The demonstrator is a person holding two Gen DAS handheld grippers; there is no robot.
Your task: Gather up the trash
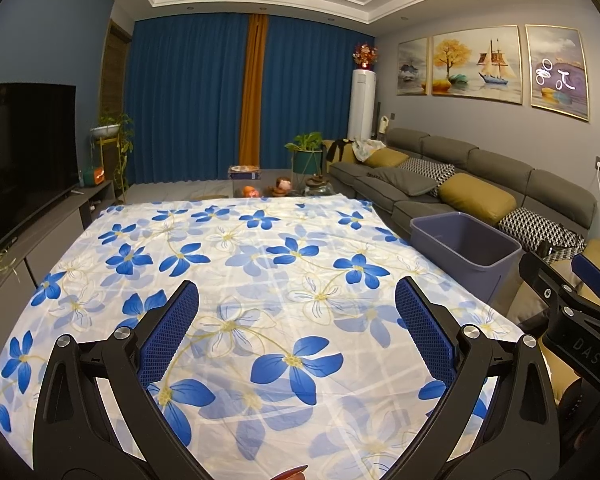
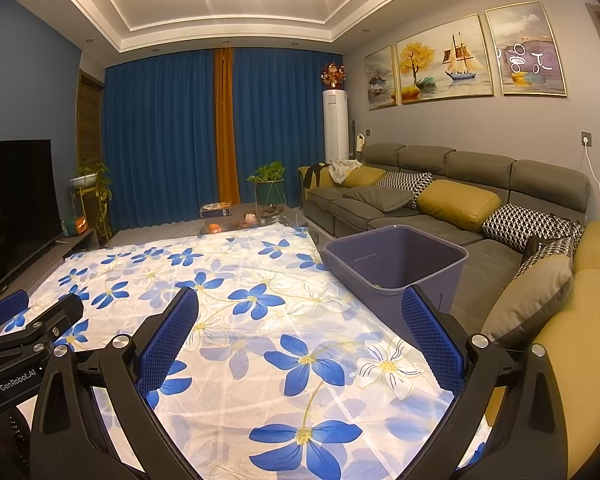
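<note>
A living room seen from two handheld grippers held side by side over a table covered with a white cloth [image 1: 260, 264] printed with blue flowers. The left gripper [image 1: 296, 312] has its two blue-padded fingers spread wide apart with nothing between them; seen from the right wrist camera, its black body carries the readable label "GenRobot.AI". The right gripper [image 2: 300, 316] is likewise spread wide and empty; in the left wrist view, the letters "DAS" show on its black body at the right edge. A purple-grey plastic bin [image 2: 396, 258] stands at the table's right edge, between the cloth and a grey sofa [image 2: 440, 200]. The bin is open-topped; a few small pale scraps lie at its bottom, too small to identify. A small reddish-brown object [image 1: 294, 474] peeks in at the bottom edge of the left view, too cut off to tell what it is. No other trash can be made out on the cloth. Yellow and patterned cushions line the sofa.
</note>
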